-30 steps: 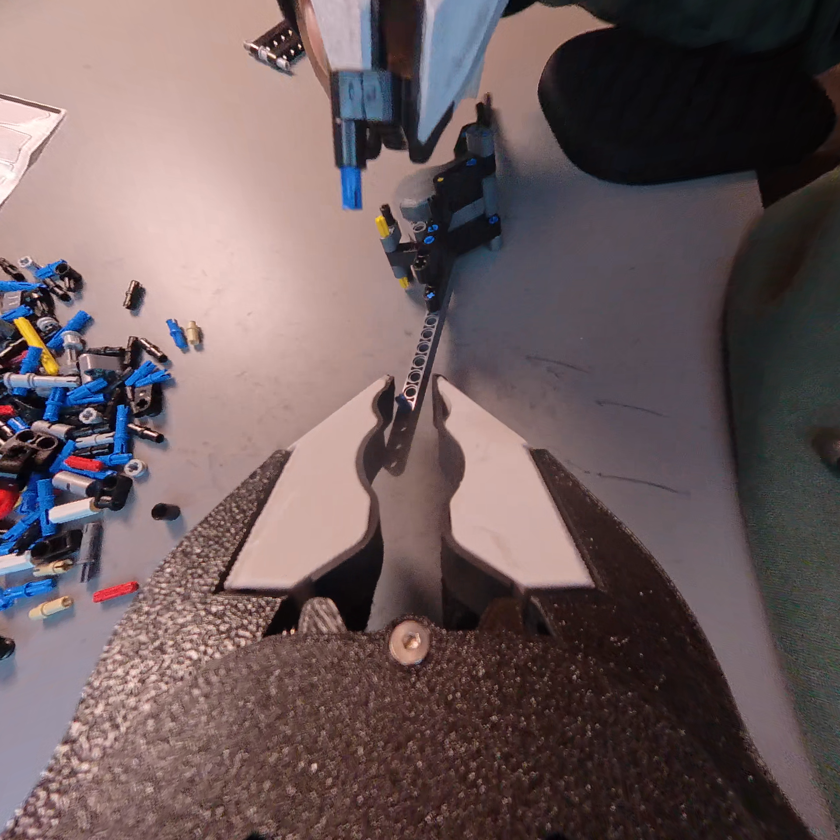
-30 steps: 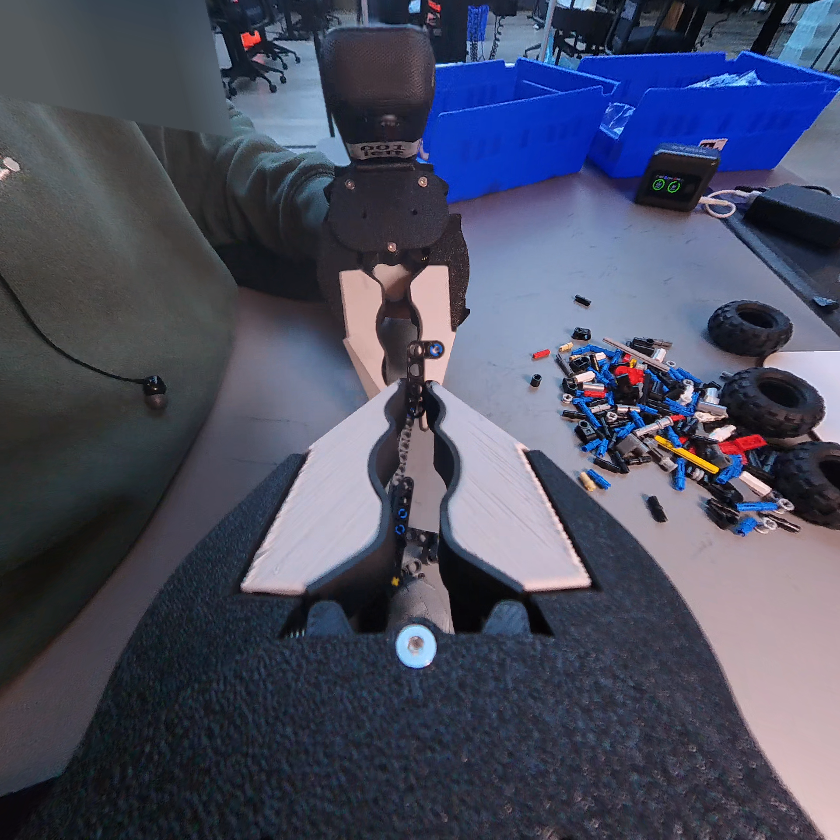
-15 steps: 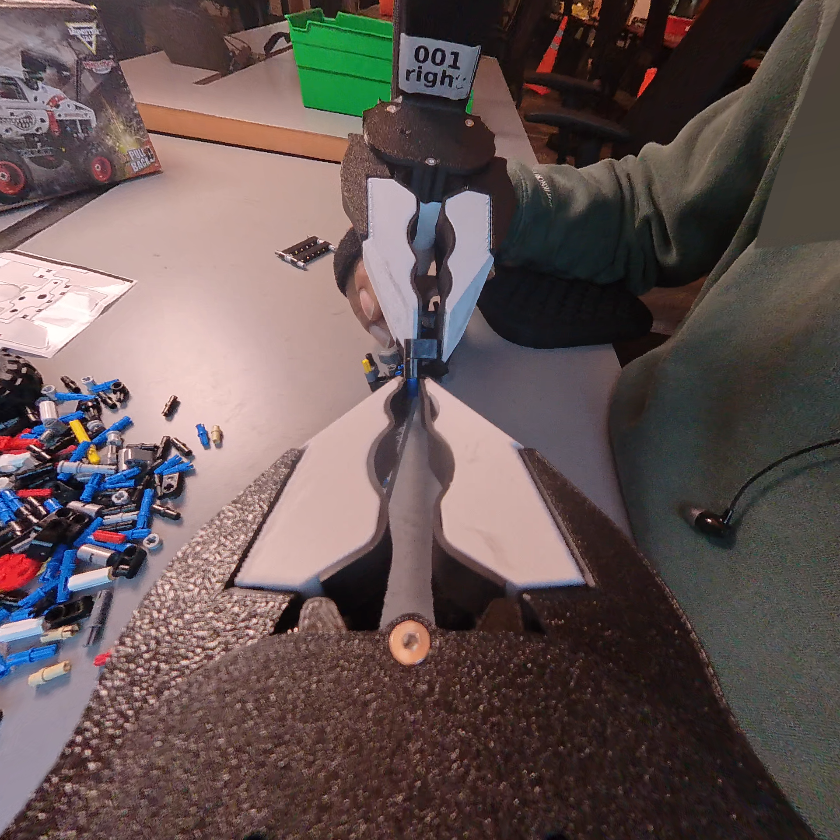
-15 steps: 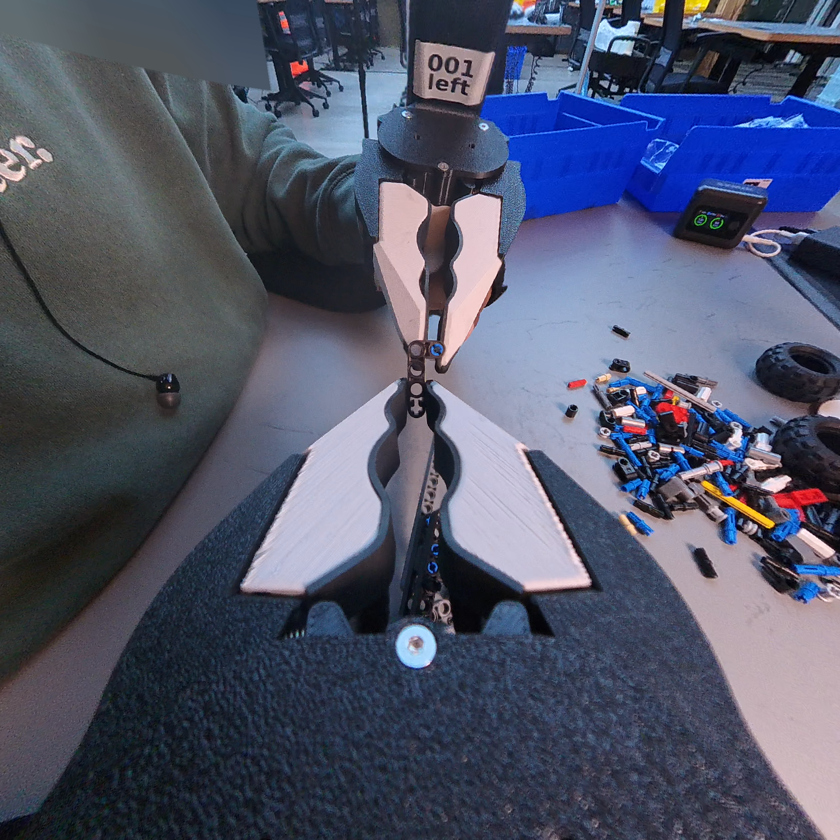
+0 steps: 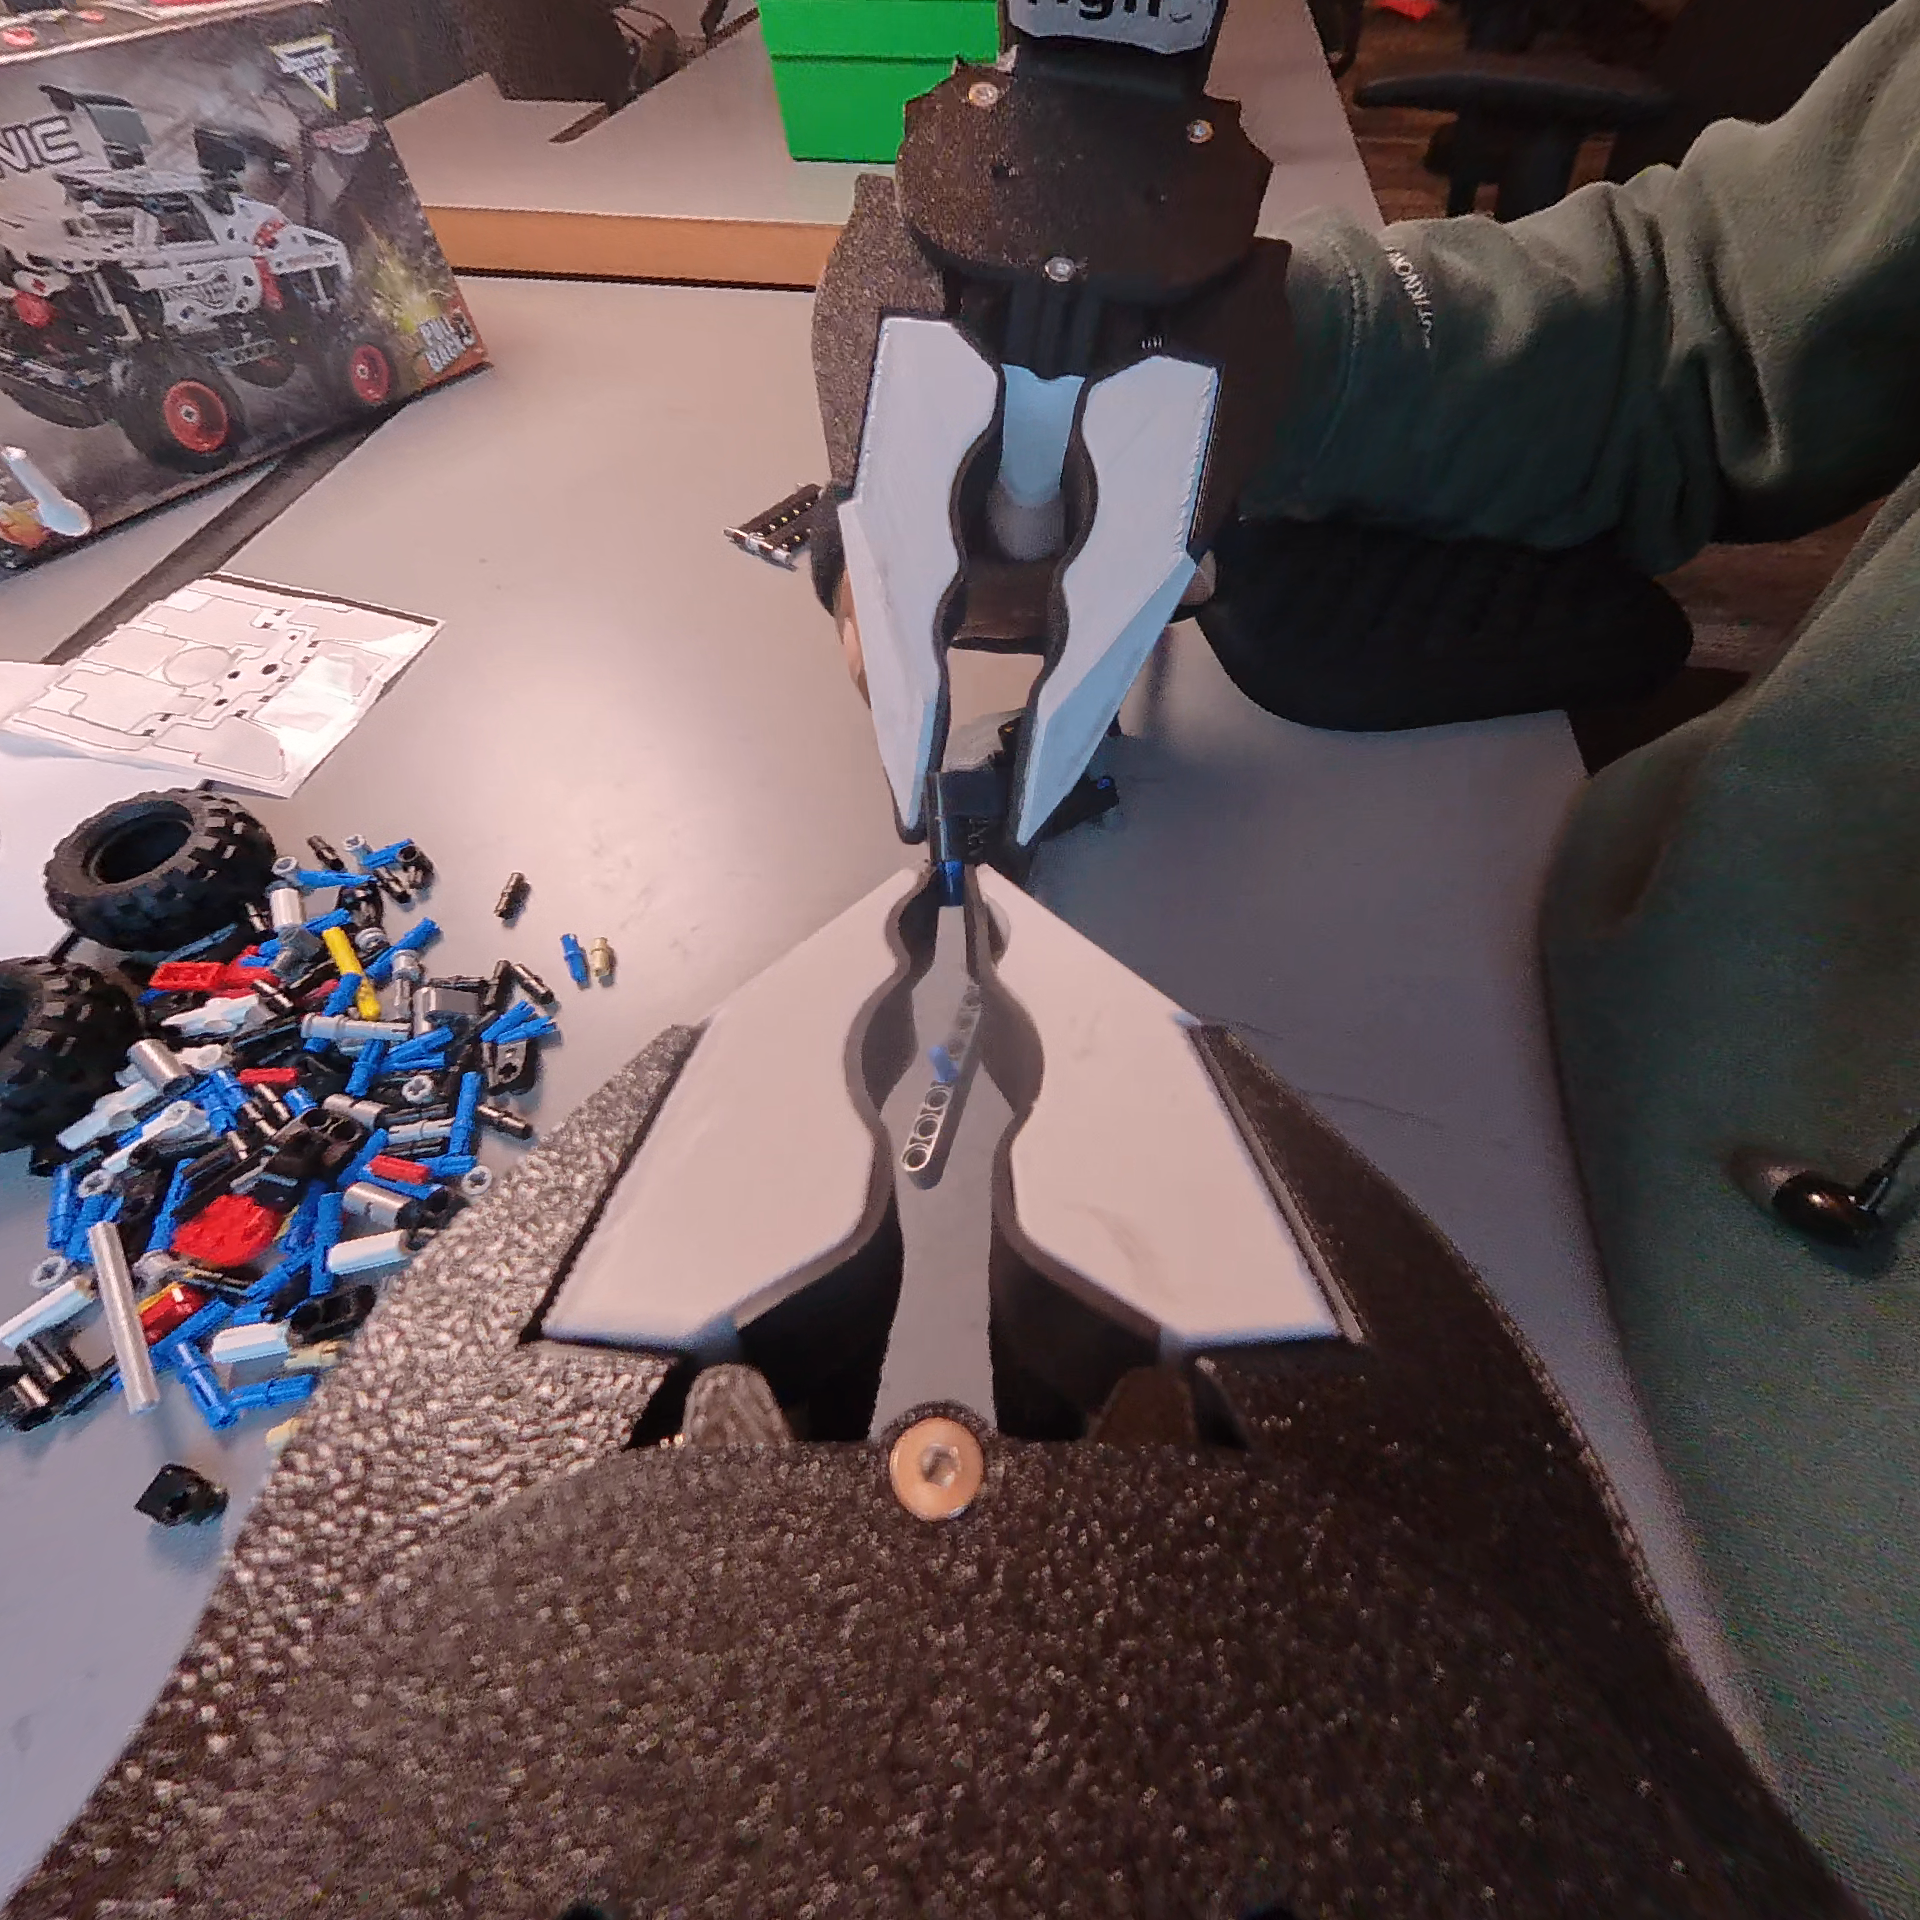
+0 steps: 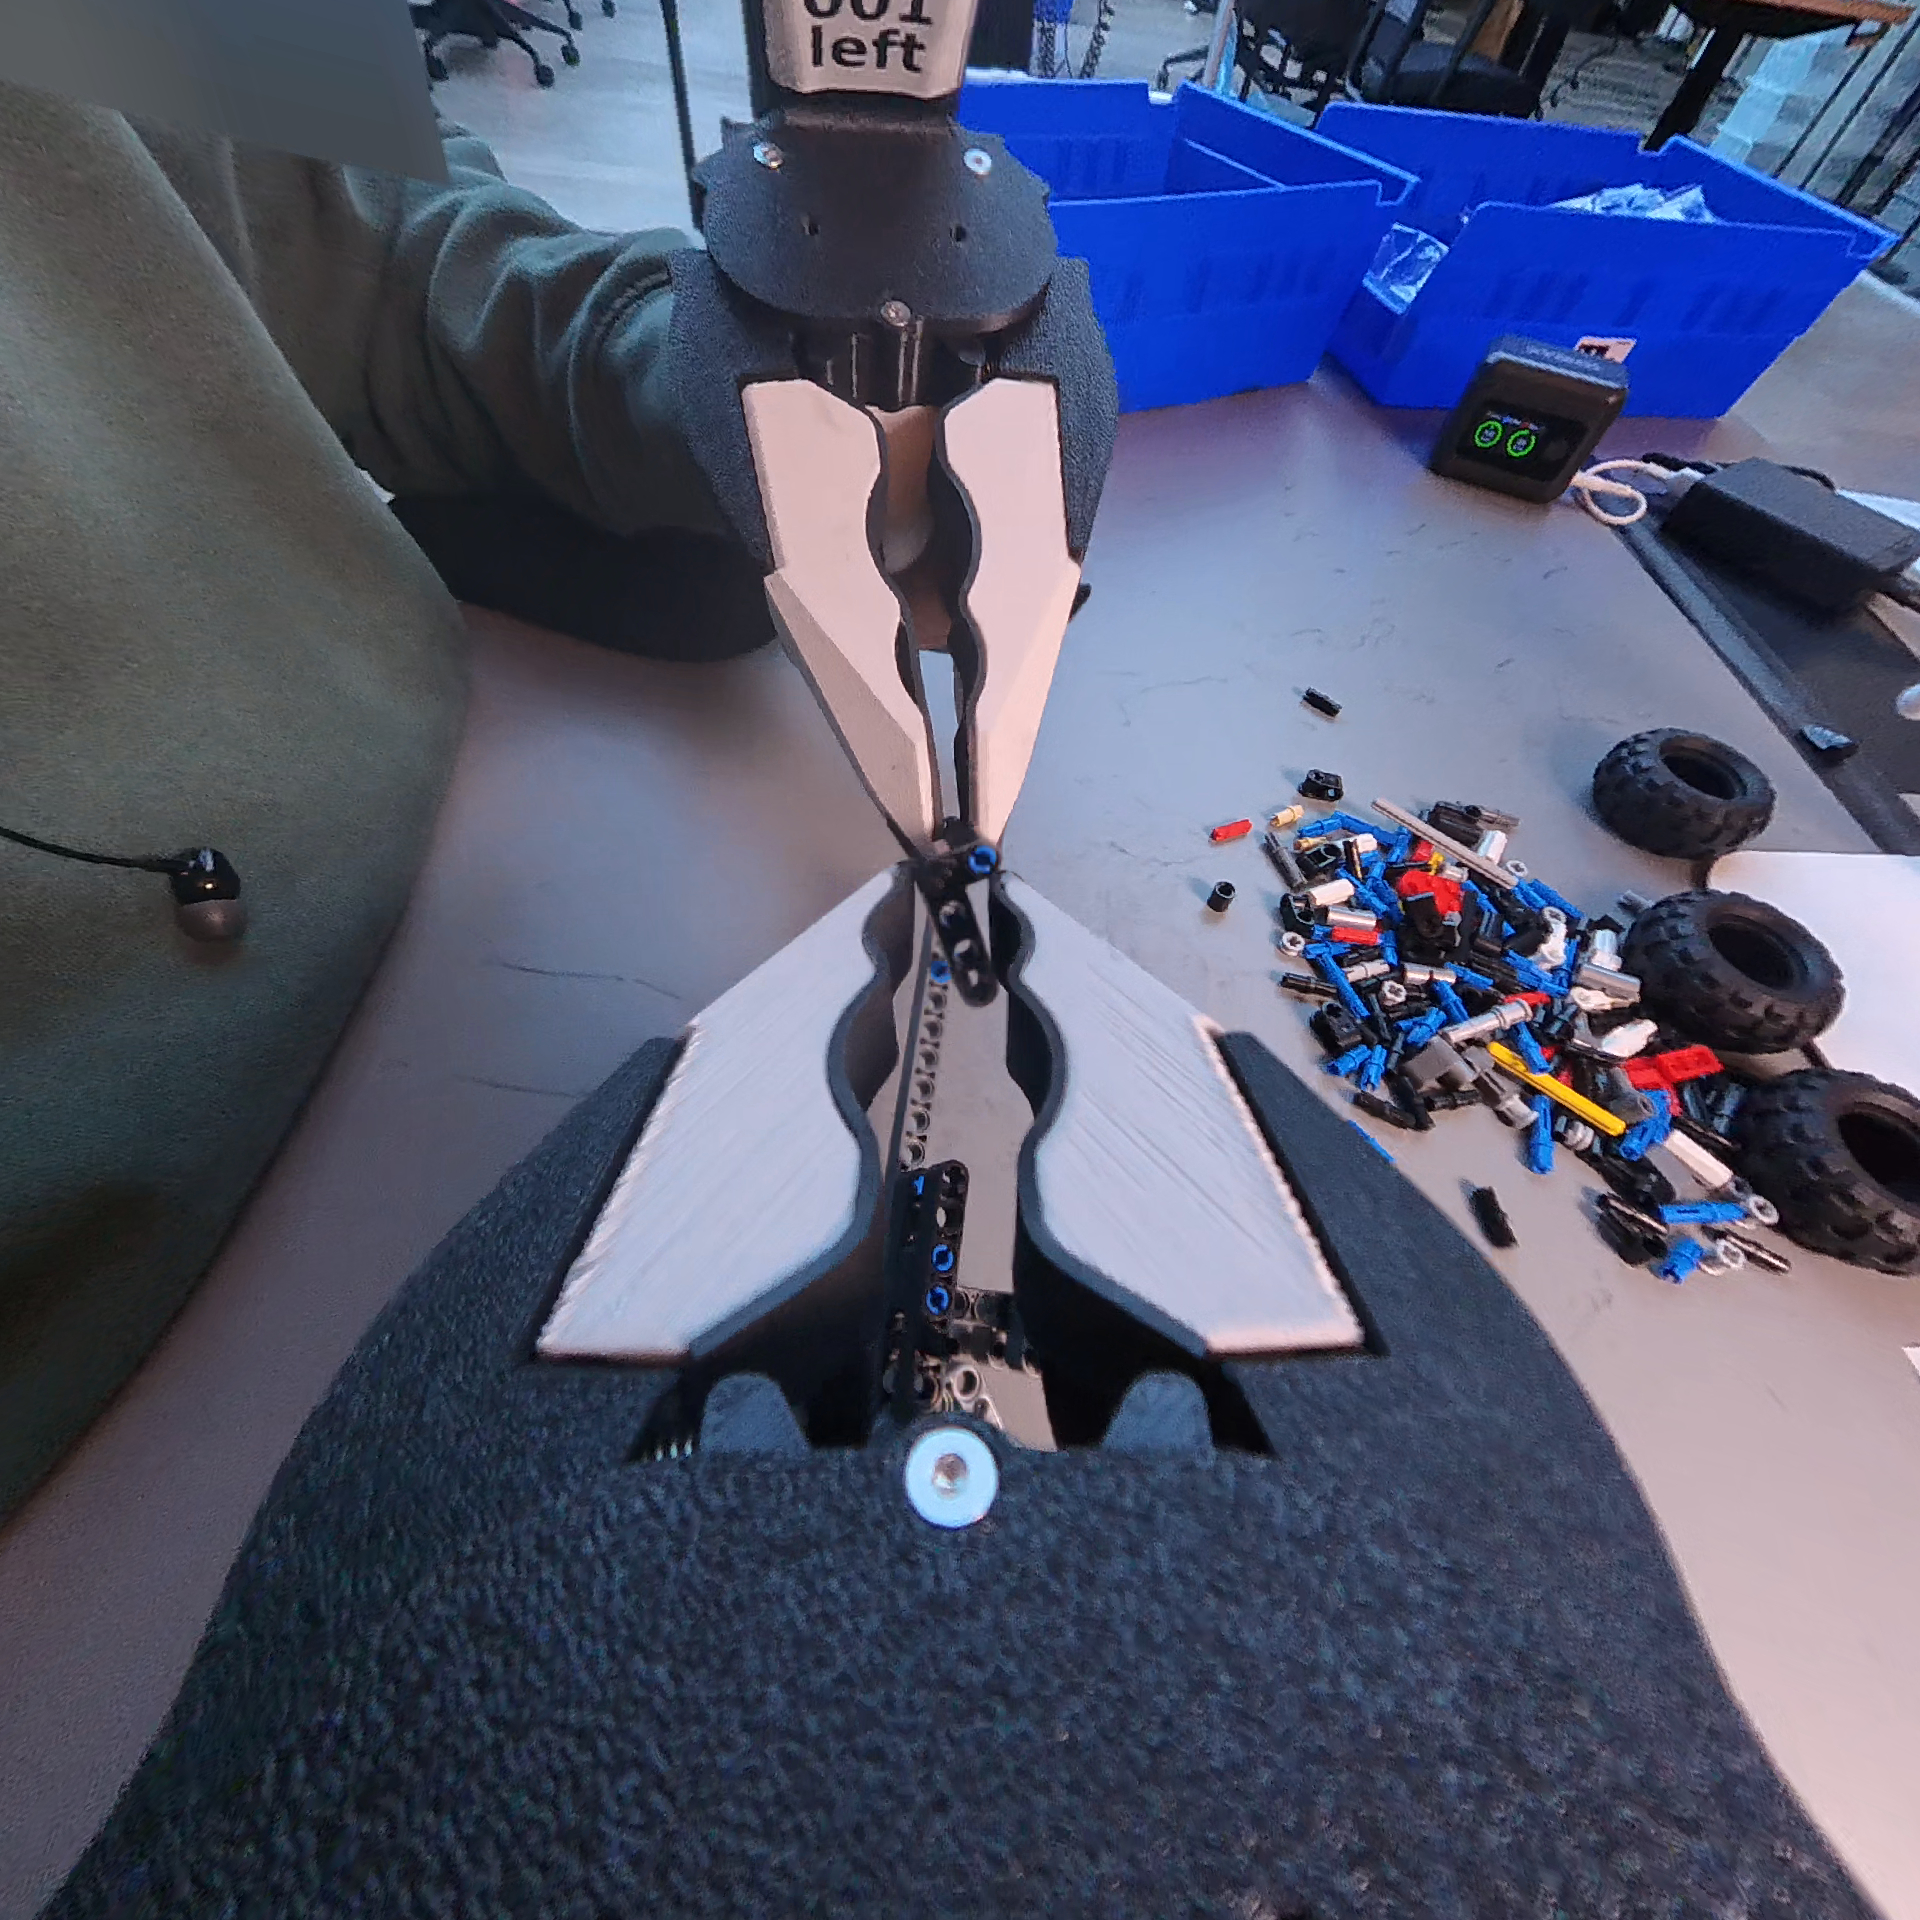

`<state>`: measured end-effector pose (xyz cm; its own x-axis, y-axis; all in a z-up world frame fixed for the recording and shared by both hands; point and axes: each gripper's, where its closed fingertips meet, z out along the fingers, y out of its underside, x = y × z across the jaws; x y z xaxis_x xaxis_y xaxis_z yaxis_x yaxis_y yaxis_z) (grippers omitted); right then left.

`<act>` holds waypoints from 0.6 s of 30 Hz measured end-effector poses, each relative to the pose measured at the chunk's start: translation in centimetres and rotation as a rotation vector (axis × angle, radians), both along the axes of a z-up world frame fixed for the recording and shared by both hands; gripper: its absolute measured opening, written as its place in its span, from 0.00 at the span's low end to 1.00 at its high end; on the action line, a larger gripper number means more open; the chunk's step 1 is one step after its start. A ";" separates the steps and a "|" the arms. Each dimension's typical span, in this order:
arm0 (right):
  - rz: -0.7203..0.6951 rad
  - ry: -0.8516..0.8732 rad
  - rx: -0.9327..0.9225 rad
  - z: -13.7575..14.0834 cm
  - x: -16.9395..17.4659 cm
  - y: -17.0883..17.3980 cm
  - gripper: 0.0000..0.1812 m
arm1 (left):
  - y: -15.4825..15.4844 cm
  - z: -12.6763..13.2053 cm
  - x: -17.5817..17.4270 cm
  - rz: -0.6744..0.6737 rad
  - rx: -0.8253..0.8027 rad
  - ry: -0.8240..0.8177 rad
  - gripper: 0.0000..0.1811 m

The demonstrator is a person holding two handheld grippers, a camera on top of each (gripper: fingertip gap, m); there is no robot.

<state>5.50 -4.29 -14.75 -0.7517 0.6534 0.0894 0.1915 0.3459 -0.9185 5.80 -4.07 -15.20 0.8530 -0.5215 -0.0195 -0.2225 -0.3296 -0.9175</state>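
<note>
- The grey desk carries everything; a person in a green sweatshirt sits at its near edge with a gripper in each hand.
- Two blue bins stand along the far edge in the right wrist view, with a small black device with a lit screen just in front of them.
- A toy-truck box stands toward the far left corner in the left wrist view, and a green bin lies beyond it on another table.
- A white sheet of outlined shapes lies flat near the box.
- Black knobby tyres lie beside the heap of loose parts.
- The heap of small blue, black, red and grey pieces is spread out, well apart from both grippers.
- The left gripper is clenched on the tip of a long black holed beam, with a blue pin at its fingertips.
- The right gripper meets it tip to tip above the desk; its fingers are closed around the small black-and-grey assembly that the beam belongs to, grasping it near a short black link.
- A black earbud dangles on its cord against the sweatshirt.
</note>
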 end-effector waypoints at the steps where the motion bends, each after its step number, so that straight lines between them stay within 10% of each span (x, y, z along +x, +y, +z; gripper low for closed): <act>1: -0.006 0.002 0.000 0.0 -0.1 0.2 0.06 | 0.0 0.2 -0.2 0.007 0.004 -0.003 0.02; 15: 0.059 0.121 -0.235 3.7 -0.1 0.0 0.03 | -0.1 2.7 -0.5 -0.028 0.018 -0.259 0.02; 18: -0.040 0.288 -0.437 9.9 0.5 5.0 0.03 | -0.5 0.4 -2.8 0.045 -0.050 -0.282 0.01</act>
<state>6.00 0.71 -4.87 -0.7105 0.7036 0.0010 -0.0849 -0.0842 -0.9928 2.96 -4.59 -14.84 0.8433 -0.4777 0.2464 0.0546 -0.3798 -0.9234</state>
